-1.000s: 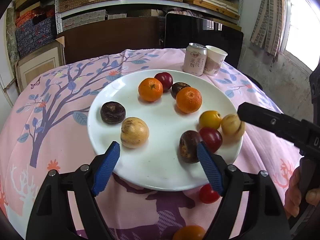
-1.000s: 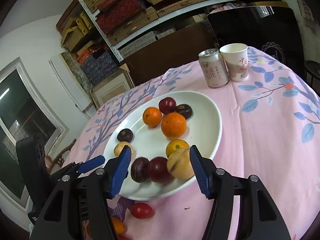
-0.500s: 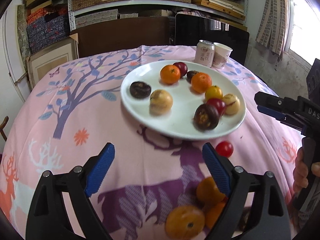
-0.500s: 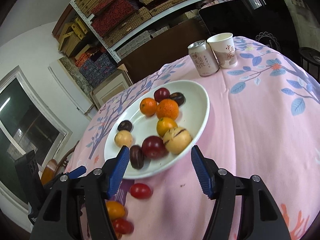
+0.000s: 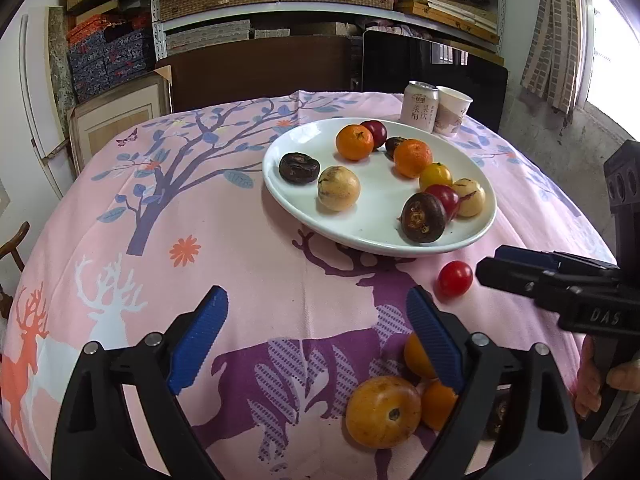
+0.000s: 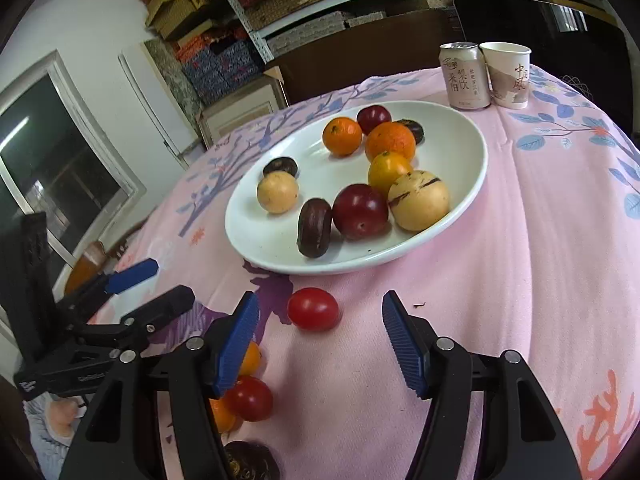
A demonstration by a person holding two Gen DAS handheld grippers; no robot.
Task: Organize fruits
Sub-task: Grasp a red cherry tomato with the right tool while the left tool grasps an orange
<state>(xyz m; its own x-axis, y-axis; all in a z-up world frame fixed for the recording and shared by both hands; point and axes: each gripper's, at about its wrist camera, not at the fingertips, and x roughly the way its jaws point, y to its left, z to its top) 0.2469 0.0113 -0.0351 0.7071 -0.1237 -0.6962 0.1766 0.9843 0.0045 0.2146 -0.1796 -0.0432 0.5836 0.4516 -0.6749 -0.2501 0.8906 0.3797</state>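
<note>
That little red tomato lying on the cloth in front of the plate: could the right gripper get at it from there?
Probably yes. The tomato lies alone on the cloth just ahead of the right gripper, whose jaws are open and empty, with nothing between.

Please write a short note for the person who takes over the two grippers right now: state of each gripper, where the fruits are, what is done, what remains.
Left gripper: open and empty; its jaws have just been opening, over bare cloth.
Right gripper: open and empty, with the red tomato lying on the tablecloth just ahead of its jaws.
Done: nine fruits lie on the white plate.
Left: the red tomato, plus the near cluster, which includes an orange fruit, another red tomato and a dark fruit.
</note>
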